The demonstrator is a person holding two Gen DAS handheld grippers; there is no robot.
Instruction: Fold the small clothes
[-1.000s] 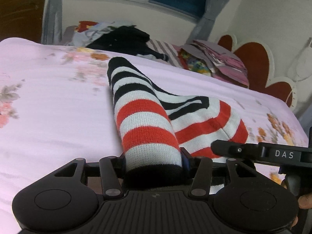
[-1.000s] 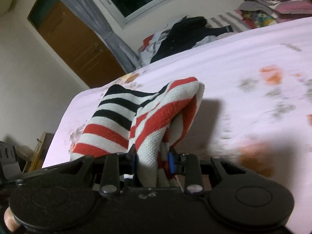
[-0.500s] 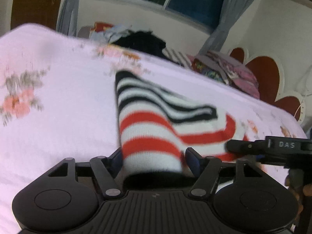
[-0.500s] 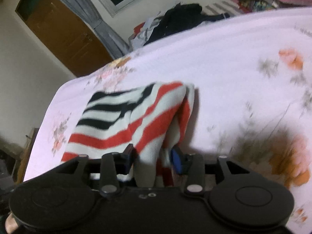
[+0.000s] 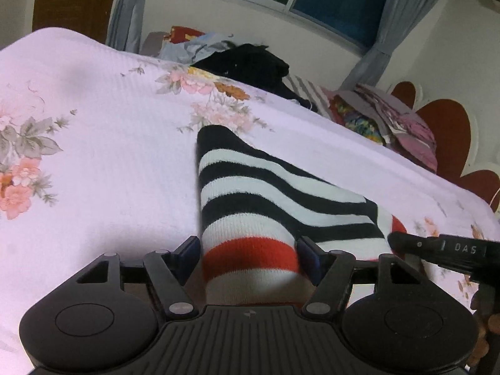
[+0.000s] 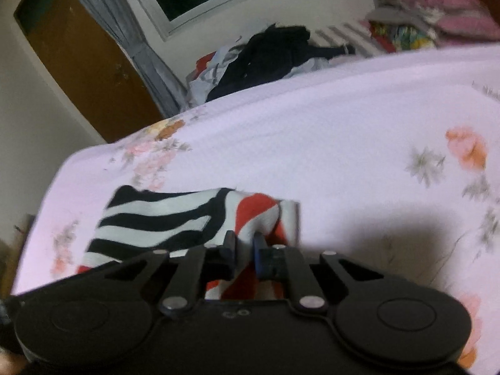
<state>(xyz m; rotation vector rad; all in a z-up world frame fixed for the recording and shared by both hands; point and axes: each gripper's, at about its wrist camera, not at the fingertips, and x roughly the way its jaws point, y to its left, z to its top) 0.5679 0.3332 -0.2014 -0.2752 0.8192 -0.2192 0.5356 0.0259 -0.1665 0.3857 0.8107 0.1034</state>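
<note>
A striped knit garment (image 5: 250, 193) in black, white and red lies on the pink flowered bedspread (image 5: 93, 156). Its red-striped end sits between the wide-spread fingers of my left gripper (image 5: 248, 251), which is open around it without pinching. My right gripper (image 6: 244, 250) is shut on a bunched red and white edge of the same garment (image 6: 156, 215), low over the bed. The right gripper's black body (image 5: 447, 250) shows at the right edge of the left wrist view.
A heap of dark and light clothes (image 5: 247, 59) lies at the far side of the bed under the window. A stack of folded colourful clothes (image 5: 390, 115) lies by the red headboard (image 5: 443, 125). A brown door (image 6: 78, 62) stands far left.
My left gripper has opened and let go of the garment's end. The garment has been lowered flatter onto the bed. My right gripper still pinches its edge.
</note>
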